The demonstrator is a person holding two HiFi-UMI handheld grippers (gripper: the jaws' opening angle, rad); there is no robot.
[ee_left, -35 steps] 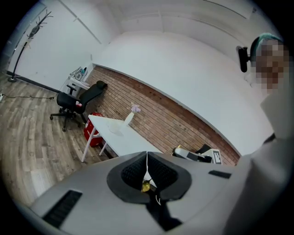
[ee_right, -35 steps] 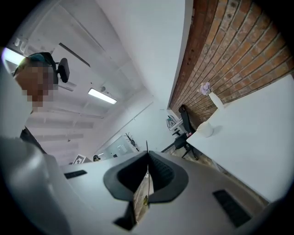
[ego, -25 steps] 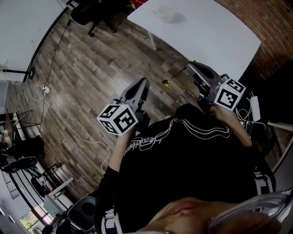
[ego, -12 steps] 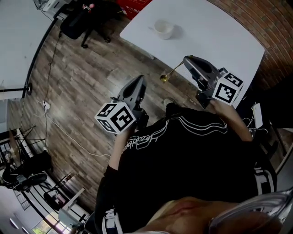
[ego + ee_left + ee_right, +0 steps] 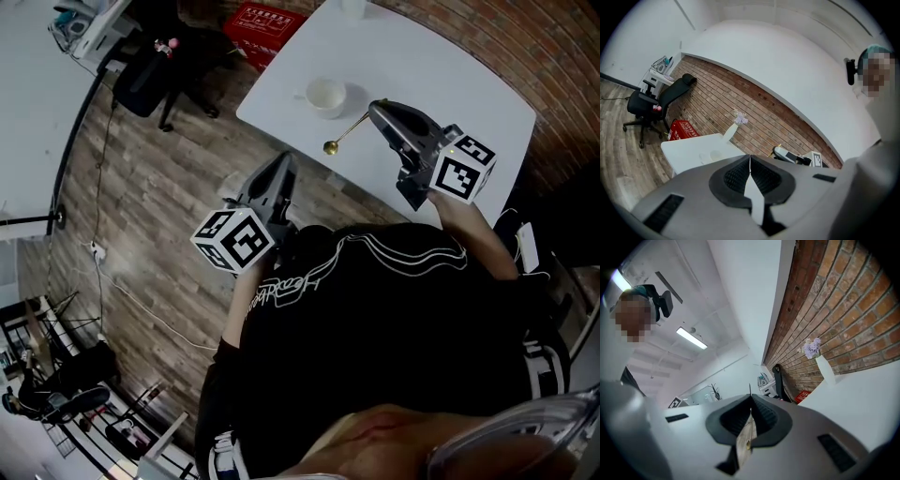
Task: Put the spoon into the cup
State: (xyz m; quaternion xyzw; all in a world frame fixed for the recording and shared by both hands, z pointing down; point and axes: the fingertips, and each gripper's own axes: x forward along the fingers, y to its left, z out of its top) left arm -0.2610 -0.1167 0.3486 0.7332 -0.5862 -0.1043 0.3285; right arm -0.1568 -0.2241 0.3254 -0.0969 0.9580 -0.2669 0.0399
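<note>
Head view: the white worktop filled the picture's twelve-to-two o'clock region. The right tongs hung over it, clamped on the handle of the gold spoon, whose bowl pointed toward eight o'clock, near the worktop's edge. The left tongs, pressed together and empty, hovered above the wooden floor. The white cup stood at twelve o'clock from the spoon's bowl, apart from it.

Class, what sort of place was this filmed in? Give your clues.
Probably an office or studio workroom: a brick wall, a white table and a black office chair on wood-look flooring.
</note>
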